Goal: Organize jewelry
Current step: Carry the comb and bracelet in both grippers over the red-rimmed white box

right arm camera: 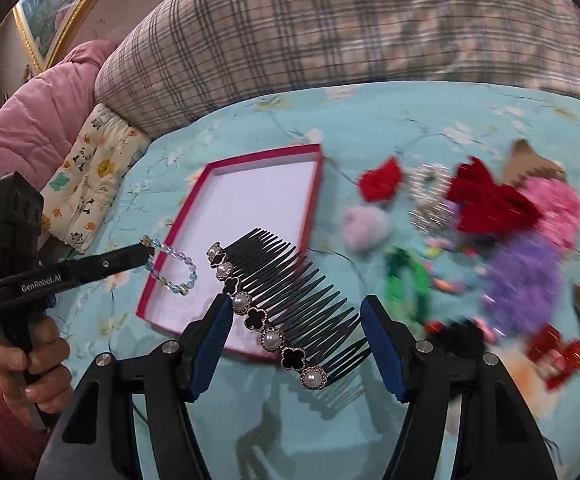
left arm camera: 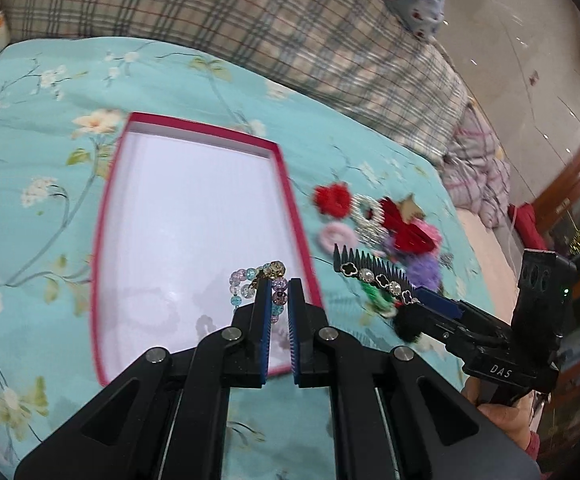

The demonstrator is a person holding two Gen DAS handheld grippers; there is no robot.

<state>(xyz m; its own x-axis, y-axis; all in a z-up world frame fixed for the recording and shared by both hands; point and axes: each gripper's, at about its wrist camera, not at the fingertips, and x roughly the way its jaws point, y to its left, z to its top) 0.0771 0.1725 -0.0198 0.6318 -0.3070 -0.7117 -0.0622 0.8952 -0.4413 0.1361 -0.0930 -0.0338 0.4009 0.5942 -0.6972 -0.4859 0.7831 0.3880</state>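
Observation:
A shallow red-rimmed box (left arm camera: 286,184) with a white floor lies on the teal floral bedspread; it also shows in the right wrist view (right arm camera: 318,176). My left gripper (left arm camera: 279,286) is shut on a bracelet of pastel glass beads (left arm camera: 239,280) and holds it over the box's near right corner; the bracelet (right arm camera: 174,264) hangs from the left fingers. My right gripper (right arm camera: 294,312) grips a black hair comb (right arm camera: 290,304) with pearl and clover trim across its width, above the bedspread beside the box. The comb also shows in the left wrist view (left arm camera: 374,272).
A pile of hair accessories (right arm camera: 490,216) lies right of the box: red bow, red and pink scrunchies, purple and pink pompoms, green clip, rhinestone piece. A plaid quilt roll (right arm camera: 330,32) lies behind. A pink jacket (right arm camera: 30,112) is at the left.

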